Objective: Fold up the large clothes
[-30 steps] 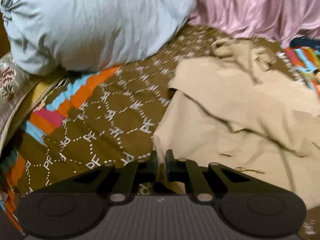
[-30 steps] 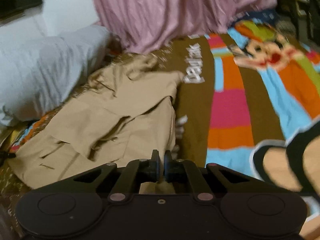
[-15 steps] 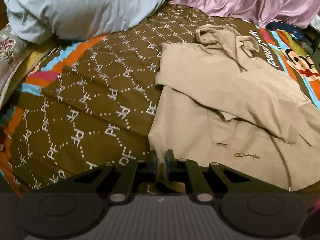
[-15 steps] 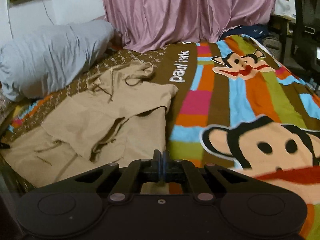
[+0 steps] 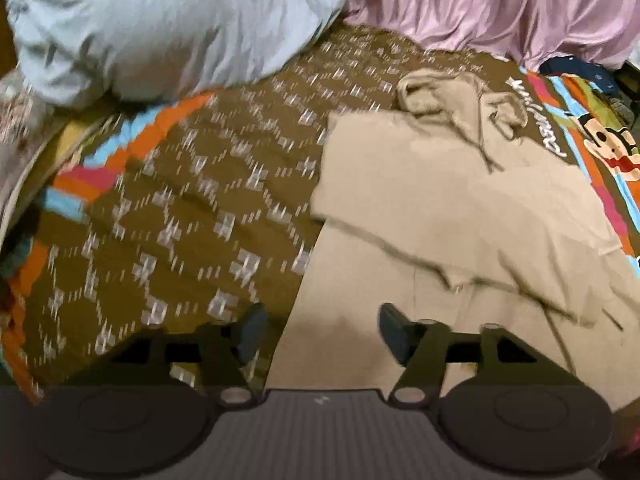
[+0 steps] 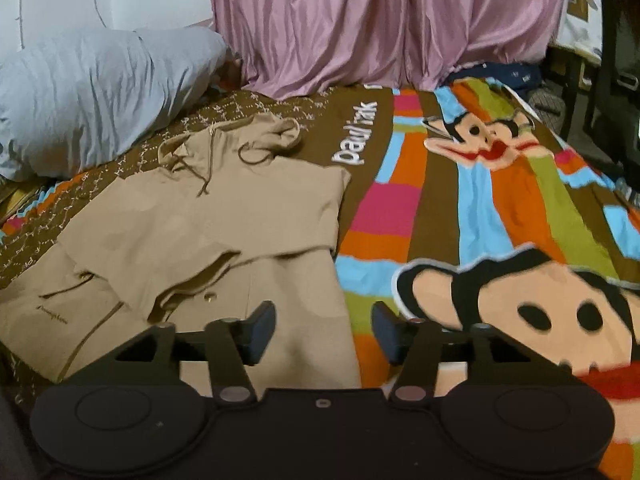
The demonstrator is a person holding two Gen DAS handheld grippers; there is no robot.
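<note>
The tan cotton hoodie (image 6: 208,232) lies flat on the brown patterned bedspread (image 5: 168,216), sleeves folded in. Left gripper (image 5: 320,334) and right gripper (image 6: 323,330) have just been opening, empty, apparently letting the hem settle.

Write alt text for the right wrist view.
A tan hoodie lies partly folded on a bright cartoon-monkey bedspread, with the open right gripper empty above its near edge, its jaws having just opened. Behind are a grey-blue pillow and a pink curtain.
</note>
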